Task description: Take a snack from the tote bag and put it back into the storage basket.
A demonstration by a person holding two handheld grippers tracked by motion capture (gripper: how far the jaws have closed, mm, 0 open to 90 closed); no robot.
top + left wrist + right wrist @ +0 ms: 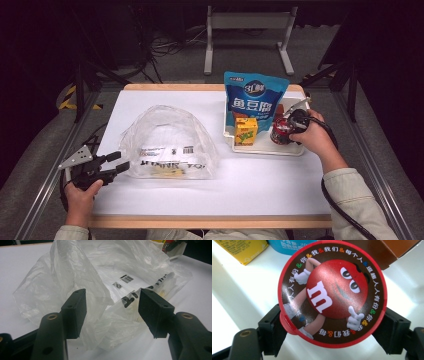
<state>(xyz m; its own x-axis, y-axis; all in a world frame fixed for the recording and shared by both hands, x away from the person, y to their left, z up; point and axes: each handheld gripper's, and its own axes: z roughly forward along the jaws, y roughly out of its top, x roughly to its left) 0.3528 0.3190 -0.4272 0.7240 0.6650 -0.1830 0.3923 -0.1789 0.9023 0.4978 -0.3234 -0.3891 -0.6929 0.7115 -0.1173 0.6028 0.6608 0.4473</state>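
A clear plastic bag [170,140] with black print lies on the white table, its mouth facing my left gripper [121,162]. In the left gripper view the bag [105,270] bulges just past the jaws; my left gripper [113,307] stands open, with a fold of film between the fingers but not pinched. In the white tray [265,150] at the right, my right gripper [287,127] is shut on a brown and red M&M's tub [280,132]. The right gripper view shows the tub's round lid [332,293] from above, with my right gripper [333,327] clamping its sides under the rim.
A blue snack pouch [255,100] stands upright at the tray's back and a yellow drink box [246,131] stands in front of it. The right gripper view shows a brown box [387,247] beside the tub. The table's wooden edge [210,221] runs along the front.
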